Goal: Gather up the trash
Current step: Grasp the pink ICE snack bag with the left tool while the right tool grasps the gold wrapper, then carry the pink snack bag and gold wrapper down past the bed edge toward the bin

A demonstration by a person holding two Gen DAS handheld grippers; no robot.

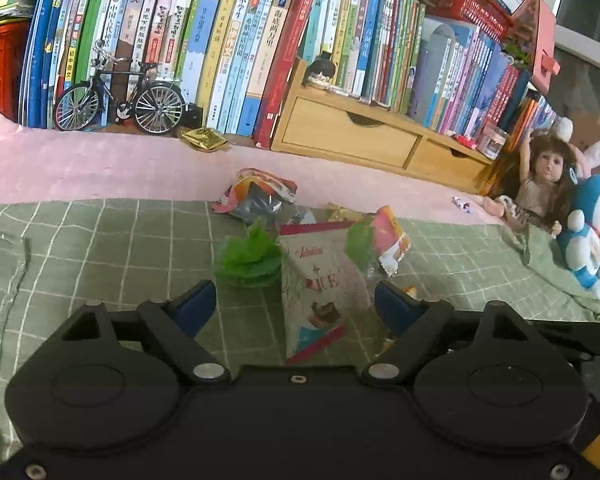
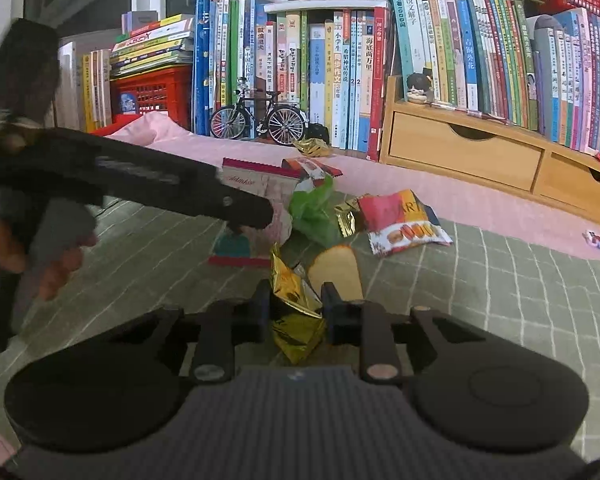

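— On the green checked bedcover point(image 1: 100, 248), left wrist view first: what stands there?

— The left gripper point(image 1: 296, 300) has its blue-padded jaws spread wide, released, nothing pressed. Between them stands a flat printed paper bag point(image 1: 320, 280), pink-edged, with crumpled translucent green plastic point(image 1: 248, 258) at its mouth. Beyond it lies a creased foil snack packet point(image 1: 256, 196); a second, pink and orange, packet point(image 1: 392, 240) lies to the right. A crinkled gold wrapper point(image 1: 204, 139) sits by the model bicycle point(image 1: 120, 100), under the book spines.

— And the right wrist view?

— The right gripper point(image 2: 296, 300) is clenched on a crumpled gold foil wrapper point(image 2: 294, 312), shiny and sharply creased, which rests low over the cover. A pale sponge-like wedge point(image 2: 338, 268) lies just behind. The person's hand point(image 2: 44, 256), blurred, holds the other tool at the bag.
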